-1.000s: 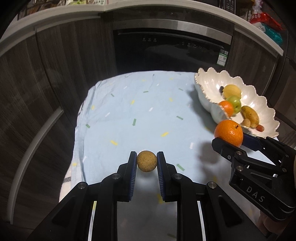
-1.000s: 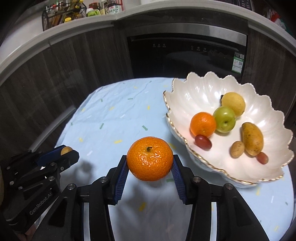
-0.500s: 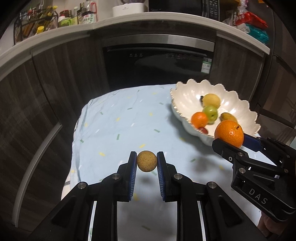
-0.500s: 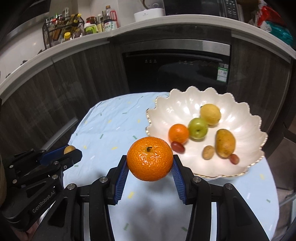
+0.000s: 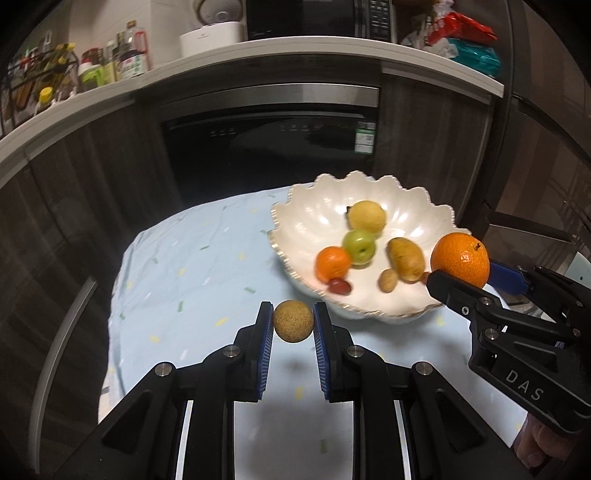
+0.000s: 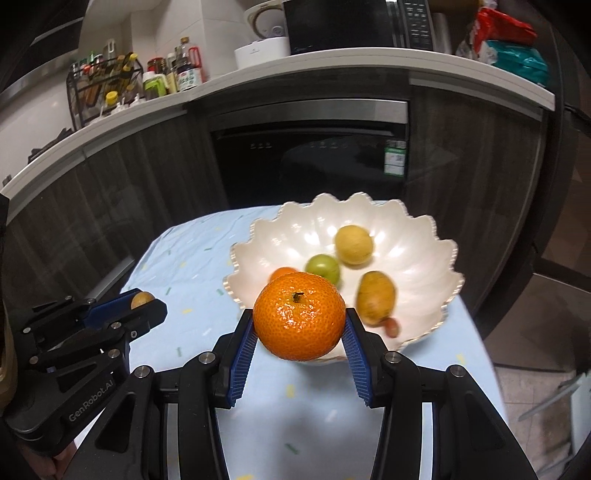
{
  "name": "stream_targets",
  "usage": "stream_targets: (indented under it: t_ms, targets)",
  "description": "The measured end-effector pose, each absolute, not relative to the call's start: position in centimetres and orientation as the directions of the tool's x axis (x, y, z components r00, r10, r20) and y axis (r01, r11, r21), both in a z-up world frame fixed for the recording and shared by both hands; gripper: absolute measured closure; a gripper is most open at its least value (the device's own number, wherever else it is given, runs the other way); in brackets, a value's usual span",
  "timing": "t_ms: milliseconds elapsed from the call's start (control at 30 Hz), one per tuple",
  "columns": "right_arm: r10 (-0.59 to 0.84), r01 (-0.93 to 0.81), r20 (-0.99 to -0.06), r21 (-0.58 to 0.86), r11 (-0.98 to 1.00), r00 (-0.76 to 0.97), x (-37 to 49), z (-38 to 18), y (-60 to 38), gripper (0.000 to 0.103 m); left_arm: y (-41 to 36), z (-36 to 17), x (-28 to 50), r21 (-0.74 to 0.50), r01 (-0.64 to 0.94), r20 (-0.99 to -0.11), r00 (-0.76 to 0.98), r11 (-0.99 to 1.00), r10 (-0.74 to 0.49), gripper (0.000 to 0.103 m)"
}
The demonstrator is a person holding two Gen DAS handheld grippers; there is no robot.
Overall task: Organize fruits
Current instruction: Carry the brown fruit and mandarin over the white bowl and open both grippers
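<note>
My left gripper is shut on a small round tan fruit, held above the blue cloth just left of the white scalloped bowl. My right gripper is shut on a large orange, held in front of the bowl. The bowl holds a yellow fruit, a green apple, a small orange, an oblong tan fruit and small reddish fruits. In the left wrist view the right gripper with its orange is at the bowl's right rim.
The round table wears a light blue speckled cloth. Dark cabinets and a built-in oven stand behind it. A counter above carries bottles in a rack and a microwave.
Both grippers have risen and tilted up with their fruits still held. The bowl now sits lower and nearer in both views, and the counter top has come into sight.
</note>
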State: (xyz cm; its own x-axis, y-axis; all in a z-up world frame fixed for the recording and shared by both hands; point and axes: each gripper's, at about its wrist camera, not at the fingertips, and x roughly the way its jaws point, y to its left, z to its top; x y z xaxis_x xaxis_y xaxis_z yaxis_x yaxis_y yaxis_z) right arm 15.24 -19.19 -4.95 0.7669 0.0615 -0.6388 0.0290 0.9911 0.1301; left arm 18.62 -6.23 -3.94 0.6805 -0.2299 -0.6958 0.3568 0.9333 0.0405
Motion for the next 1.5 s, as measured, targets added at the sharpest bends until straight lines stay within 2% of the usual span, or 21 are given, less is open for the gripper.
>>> stream_targets:
  t_ms: [667, 1500]
  targets:
    - [-0.012, 0.108, -0.627, 0.115, 0.987, 0.779, 16.8, -3.5, -26.4, 0.056, -12.9, -2.8, 21.2, 0.054, 0.439, -0.701, 0.656, 0.897, -0.279, 0.081]
    - [-0.047, 0.177, -0.667, 0.128, 0.976, 0.744, 23.5, -5.6, -29.3, 0.056, -14.6, -3.9, 30.0, 0.057, 0.420, -0.707, 0.658, 0.906, -0.260, 0.081]
